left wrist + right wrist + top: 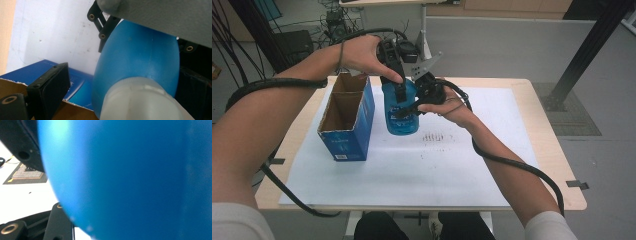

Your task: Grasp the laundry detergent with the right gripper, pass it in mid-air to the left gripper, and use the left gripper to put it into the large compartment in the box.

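Blue bottle (130,180) crowds the right gripper's (412,109) camera; its jaws pinch the body, above the tabletop (557,165) at 12 o'clock, beside an open box (348,120). Left gripper (398,82) straddles the white cap (140,100), jaws spread. Smooth plastic could slip or twist loose, I judge. White sheet (412,170) covers the tabletop; cables and a grey floor lie beyond.

A pale wooden bench (557,165) carries a white sheet (492,165) on a grey floor (607,165). Beyond it stand a grey partition (512,45) and a slanting black post (592,45). Tangled cables (332,20) lie at the far left.
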`<action>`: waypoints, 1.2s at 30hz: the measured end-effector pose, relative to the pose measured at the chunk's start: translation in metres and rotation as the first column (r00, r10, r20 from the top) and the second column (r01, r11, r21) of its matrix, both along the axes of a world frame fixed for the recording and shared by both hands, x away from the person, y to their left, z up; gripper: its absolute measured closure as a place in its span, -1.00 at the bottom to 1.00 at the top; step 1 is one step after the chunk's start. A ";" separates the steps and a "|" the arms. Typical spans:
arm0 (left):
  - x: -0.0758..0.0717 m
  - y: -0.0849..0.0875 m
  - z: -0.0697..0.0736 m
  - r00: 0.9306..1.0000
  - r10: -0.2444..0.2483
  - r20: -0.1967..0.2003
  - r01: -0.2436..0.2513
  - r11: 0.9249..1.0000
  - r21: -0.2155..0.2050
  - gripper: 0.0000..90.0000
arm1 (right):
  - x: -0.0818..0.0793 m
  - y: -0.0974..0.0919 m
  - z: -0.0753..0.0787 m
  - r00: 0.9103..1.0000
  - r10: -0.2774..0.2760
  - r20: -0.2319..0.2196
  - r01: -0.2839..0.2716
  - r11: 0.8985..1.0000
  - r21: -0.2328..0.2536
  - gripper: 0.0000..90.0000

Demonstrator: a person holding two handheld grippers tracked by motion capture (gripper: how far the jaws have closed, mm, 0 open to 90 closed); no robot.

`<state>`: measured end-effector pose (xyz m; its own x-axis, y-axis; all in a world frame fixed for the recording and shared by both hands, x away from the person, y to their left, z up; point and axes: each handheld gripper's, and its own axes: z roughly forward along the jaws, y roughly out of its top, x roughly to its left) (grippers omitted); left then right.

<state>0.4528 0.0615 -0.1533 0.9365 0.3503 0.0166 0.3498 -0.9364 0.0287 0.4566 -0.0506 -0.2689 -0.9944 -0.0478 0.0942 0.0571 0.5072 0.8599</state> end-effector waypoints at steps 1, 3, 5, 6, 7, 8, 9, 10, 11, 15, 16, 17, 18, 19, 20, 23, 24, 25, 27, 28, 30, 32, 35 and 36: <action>0.001 0.000 0.001 1.000 -0.007 -0.002 0.007 1.000 0.005 -0.85 | 0.000 0.000 0.000 1.000 -0.001 0.001 0.001 1.000 -0.001 -0.02; 0.001 -0.001 0.001 1.000 -0.007 0.000 0.007 1.000 0.000 -0.85 | 0.000 0.000 0.000 1.000 0.001 0.003 -0.001 1.000 0.002 -0.02; 0.001 -0.001 0.000 1.000 -0.009 -0.002 0.009 1.000 0.005 -0.85 | 0.000 -0.001 0.000 1.000 0.001 0.000 -0.001 1.000 0.003 -0.02; 0.000 -0.002 0.000 1.000 -0.009 -0.002 0.009 1.000 0.006 -0.85 | 0.001 -0.001 0.000 1.000 -0.003 0.005 0.003 1.000 0.006 -0.02; 0.001 -0.002 0.000 1.000 -0.009 -0.002 0.009 1.000 0.004 -0.85 | 0.001 -0.001 0.000 1.000 -0.005 0.005 0.005 1.000 0.005 -0.02; 0.001 -0.001 0.000 1.000 -0.009 -0.001 0.009 1.000 0.004 -0.85 | 0.000 -0.002 0.000 1.000 -0.008 0.000 0.008 1.000 0.001 -0.02; 0.000 -0.001 0.001 1.000 -0.006 0.001 0.006 1.000 0.000 -0.85 | 0.001 -0.002 0.000 1.000 -0.007 -0.001 0.007 1.000 0.001 -0.02; 0.000 -0.001 0.001 1.000 -0.005 0.001 0.005 1.000 -0.002 -0.85 | 0.001 -0.002 -0.001 1.000 -0.003 0.003 0.003 1.000 0.005 -0.02; 0.001 -0.001 0.002 1.000 -0.006 0.002 0.007 1.000 -0.002 -0.85 | 0.001 -0.002 -0.001 1.000 -0.002 0.000 0.002 1.000 0.004 -0.02; 0.000 0.000 0.001 1.000 0.006 0.005 -0.006 1.000 -0.012 -0.85 | 0.000 -0.001 0.000 1.000 -0.001 0.003 0.001 1.000 0.001 -0.02; 0.000 0.000 0.001 1.000 -0.003 0.003 0.003 1.000 -0.004 -0.85 | 0.000 -0.001 0.000 1.000 -0.002 0.002 0.002 1.000 0.005 -0.02; 0.000 0.000 0.001 1.000 -0.004 0.003 0.004 1.000 -0.005 -0.85 | 0.000 -0.001 0.000 1.000 -0.004 0.001 0.004 1.000 0.007 -0.02; 0.000 -0.001 0.000 1.000 0.003 0.003 -0.003 1.000 -0.012 -0.85 | 0.001 -0.001 0.000 1.000 -0.004 0.001 0.004 1.000 0.007 -0.02; 0.000 0.000 0.001 1.000 -0.006 0.002 0.006 1.000 -0.003 -0.85 | 0.000 -0.001 0.000 1.000 -0.004 0.001 0.004 1.000 0.006 -0.02; 0.001 0.000 0.001 1.000 -0.007 0.001 0.007 1.000 -0.002 -0.85 | 0.000 -0.001 0.000 1.000 -0.007 0.001 0.007 1.000 0.004 -0.02; 0.001 0.000 0.001 1.000 -0.004 0.000 0.004 1.000 -0.007 -0.85 | -0.002 -0.002 0.001 1.000 -0.014 -0.025 0.014 1.000 -0.009 -0.02; 0.001 0.000 0.000 1.000 0.000 0.000 0.000 1.000 -0.012 -0.85 | 0.000 -0.001 0.000 1.000 -0.005 0.000 0.005 1.000 0.006 -0.02; 0.001 0.000 0.001 1.000 -0.007 -0.003 0.007 1.000 -0.005 -0.85 | 0.000 -0.001 0.000 1.000 -0.009 -0.002 0.009 1.000 0.001 -0.02; 0.001 0.000 0.000 1.000 -0.005 0.000 0.005 1.000 -0.008 -0.85 | 0.000 -0.001 -0.001 1.000 -0.009 0.000 0.009 1.000 0.002 -0.02; 0.001 0.001 0.000 1.000 -0.005 0.001 0.005 1.000 -0.008 -0.85 | 0.000 -0.001 -0.001 1.000 -0.009 0.000 0.009 1.000 0.000 -0.02; 0.001 0.001 -0.001 1.000 0.004 0.003 -0.004 1.000 -0.017 -0.85 | 0.000 -0.002 -0.001 1.000 -0.009 -0.001 0.009 1.000 -0.003 -0.02; 0.002 0.001 0.000 1.000 -0.006 0.000 0.006 1.000 -0.008 -0.85 | 0.000 -0.002 -0.001 1.000 -0.005 -0.015 0.005 1.000 0.003 -0.02; 0.001 0.001 -0.001 1.000 0.002 0.000 -0.002 1.000 -0.013 -0.85 | 0.000 -0.002 0.000 1.000 -0.004 -0.010 0.004 1.000 0.007 -0.02; 0.002 0.001 0.000 1.000 -0.001 0.000 0.001 1.000 -0.010 -0.85 | 0.000 -0.002 0.000 1.000 -0.007 0.002 0.007 1.000 0.007 -0.02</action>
<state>0.4544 0.0620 -0.1537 0.9369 0.3492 0.0128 0.3486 -0.9365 0.0381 0.4571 -0.0530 -0.2687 -0.9949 -0.0419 0.0917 0.0585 0.5011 0.8634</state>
